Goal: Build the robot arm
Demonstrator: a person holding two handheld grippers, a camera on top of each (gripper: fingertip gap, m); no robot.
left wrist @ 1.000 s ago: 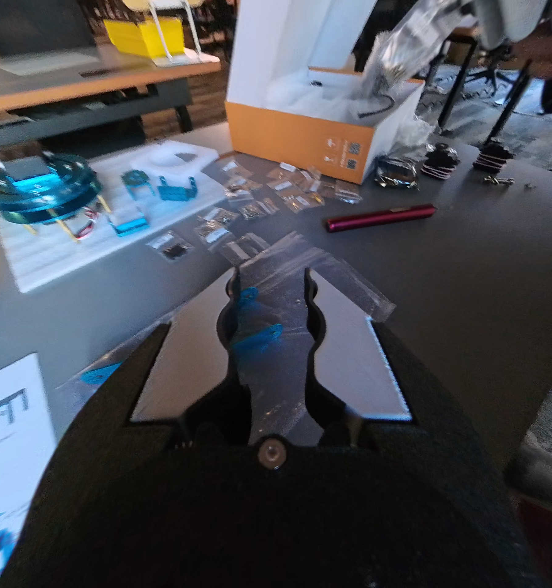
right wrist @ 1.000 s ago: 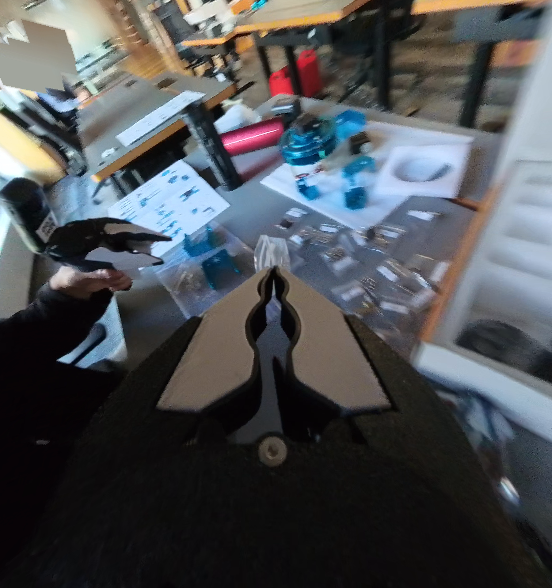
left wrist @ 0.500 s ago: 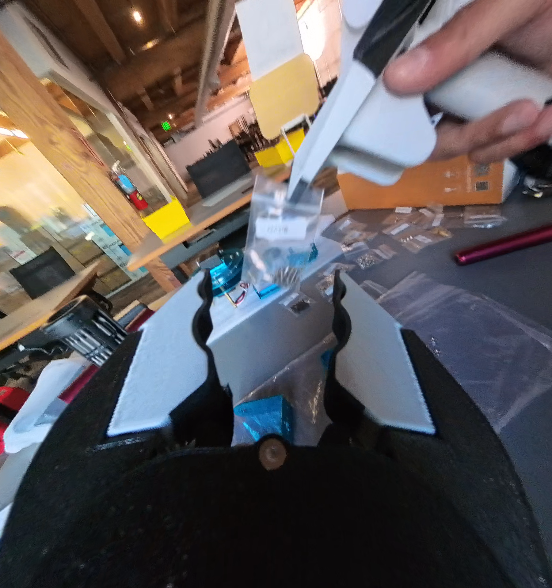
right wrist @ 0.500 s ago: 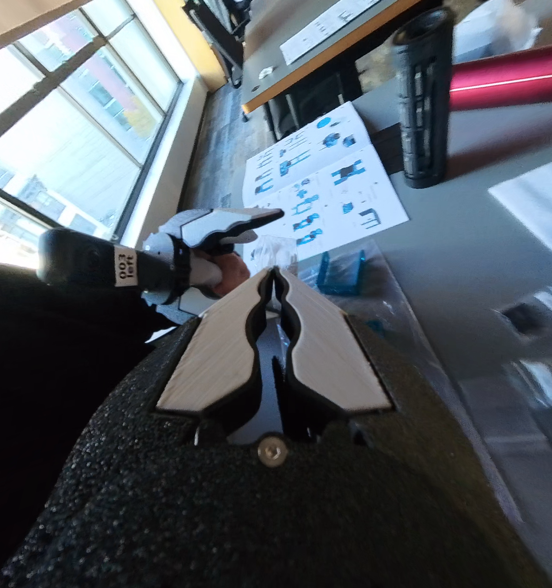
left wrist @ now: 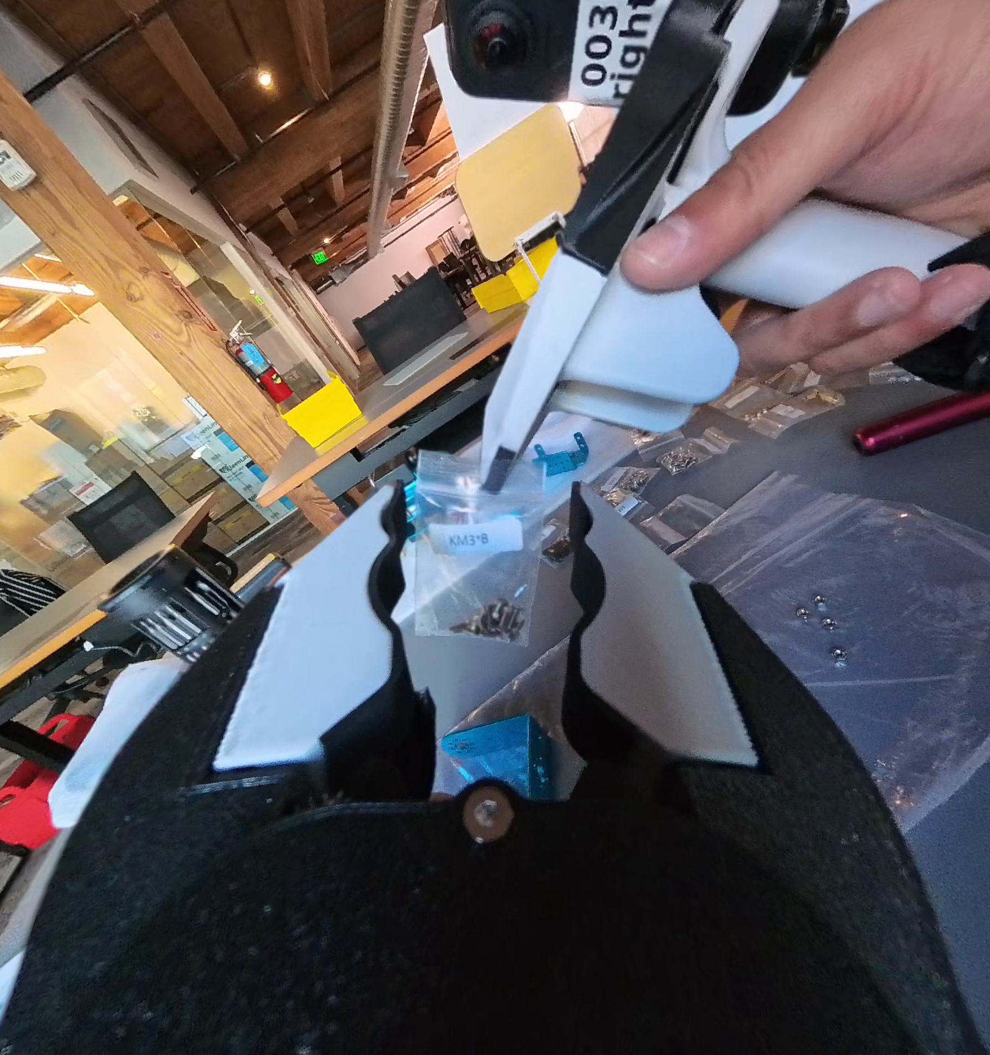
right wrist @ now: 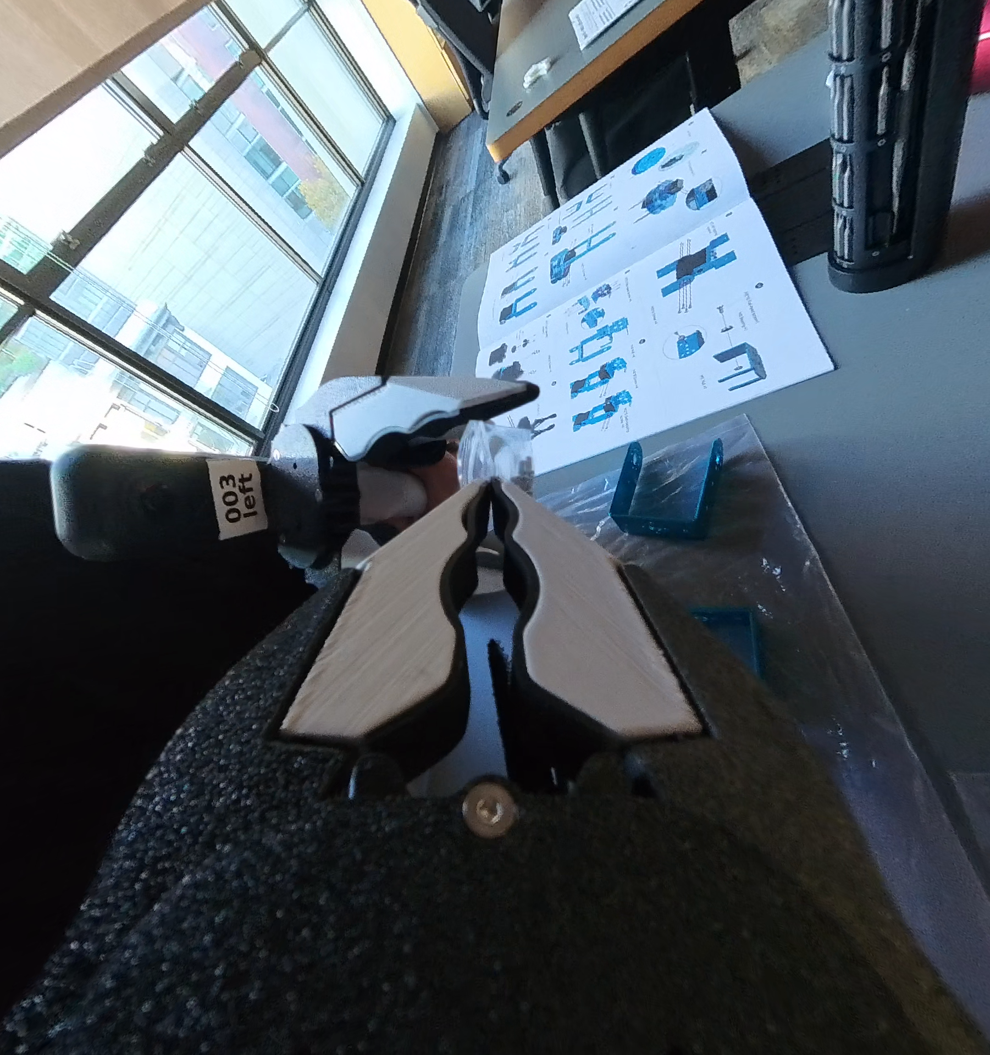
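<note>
My right gripper (right wrist: pixel 489 485) is shut on the top edge of a small clear zip bag (left wrist: pixel 475 571) that has a white label and dark screws at its bottom. In the left wrist view the right gripper (left wrist: pixel 495 474) comes down from the upper right in a bare hand, and the bag hangs from it. My left gripper (left wrist: pixel 487 496) is open, and the bag hangs between its fingertips without touching either finger. In the right wrist view only part of the bag (right wrist: pixel 495 451) shows past my tips, under one of the left gripper's fingers (right wrist: pixel 424 399).
A blue metal bracket (left wrist: pixel 504 753) lies in a large clear plastic bag (left wrist: pixel 823 628) on the grey table (right wrist: pixel 909 456). Another blue bracket (right wrist: pixel 669 496), an open instruction booklet (right wrist: pixel 652 285) and a black cylinder (right wrist: pixel 881 143) are nearby. Small hardware bags (left wrist: pixel 766 399) and a red tube (left wrist: pixel 938 422) lie farther off. The grippers are tip to tip, or close to it. Both grippers' tips are roughly 25 cm from the black cylinder (right wrist: pixel 881 143).
The right gripper has carried the small bag from the table's far side over to the left gripper. The left gripper has tilted up and opened wider, and the bag now hangs between its fingers.
</note>
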